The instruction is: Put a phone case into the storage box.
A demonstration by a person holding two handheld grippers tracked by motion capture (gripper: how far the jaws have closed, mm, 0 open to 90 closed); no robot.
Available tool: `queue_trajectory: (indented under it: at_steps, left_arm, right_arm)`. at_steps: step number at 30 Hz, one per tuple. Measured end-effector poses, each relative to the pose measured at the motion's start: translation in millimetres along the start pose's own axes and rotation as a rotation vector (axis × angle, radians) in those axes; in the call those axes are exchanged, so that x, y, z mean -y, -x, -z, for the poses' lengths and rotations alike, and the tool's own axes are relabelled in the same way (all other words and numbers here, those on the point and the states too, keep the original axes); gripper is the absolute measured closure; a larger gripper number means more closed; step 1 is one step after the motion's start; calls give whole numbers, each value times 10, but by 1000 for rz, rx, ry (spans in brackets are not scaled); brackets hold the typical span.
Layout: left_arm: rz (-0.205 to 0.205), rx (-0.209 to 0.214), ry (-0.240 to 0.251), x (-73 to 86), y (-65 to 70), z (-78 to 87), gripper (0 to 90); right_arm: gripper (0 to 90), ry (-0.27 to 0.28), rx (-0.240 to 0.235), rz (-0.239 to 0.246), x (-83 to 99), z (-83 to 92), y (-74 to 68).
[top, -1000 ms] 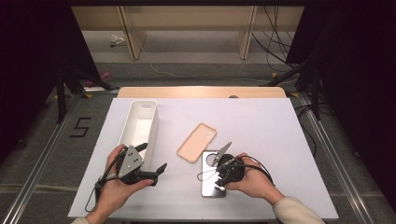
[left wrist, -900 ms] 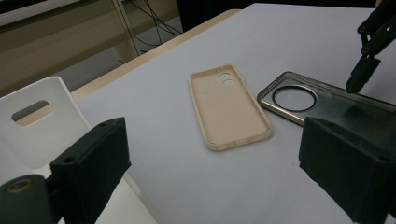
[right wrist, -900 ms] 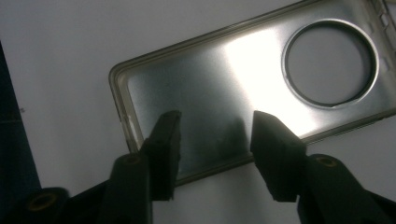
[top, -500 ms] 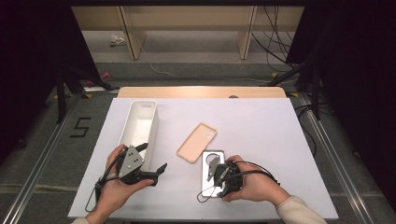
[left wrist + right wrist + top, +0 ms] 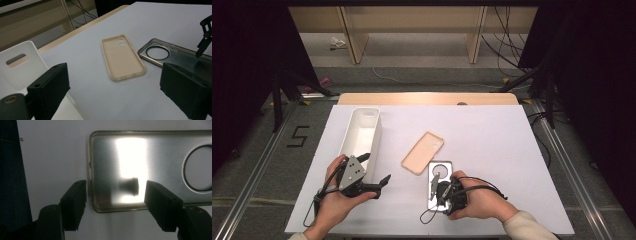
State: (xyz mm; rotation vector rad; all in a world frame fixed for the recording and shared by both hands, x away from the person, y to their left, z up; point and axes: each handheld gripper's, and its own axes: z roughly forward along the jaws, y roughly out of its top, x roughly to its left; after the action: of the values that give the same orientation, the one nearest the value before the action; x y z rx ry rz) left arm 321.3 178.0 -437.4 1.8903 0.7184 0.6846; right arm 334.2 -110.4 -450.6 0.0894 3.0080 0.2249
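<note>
You are holding your right gripper (image 5: pixel 438 186) low over the near end of the clear grey phone case (image 5: pixel 438 176), which is lying flat on the white table (image 5: pixel 492 135) in front of your right hand. In the right gripper view its jaws are standing apart, one just outside the case's short edge and the other over the glossy inner face (image 5: pixel 140 165); they have just been opening and then easing in slightly, and they are not gripping anything. The beige phone case (image 5: pixel 423 152) is lying open side up just beyond the grey one, slanted, near but apart. Your left gripper (image 5: pixel 374 172) is resting beside the near end of the long white tray (image 5: pixel 357 137), its jaws spread wide and grasping nothing.
</note>
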Motion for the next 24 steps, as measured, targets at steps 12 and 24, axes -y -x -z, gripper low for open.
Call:
queue_trajectory:
  at_steps: [12,24]
  left_arm:
    - [-1,5,1,-1,10,-2,84]
    - [-3,12,1,1,18,-8,87]
  right_arm:
    - [523,-57,-22,18,-53,-28,-53]
    - [698,-68,-35,26,-67,-5,-98]
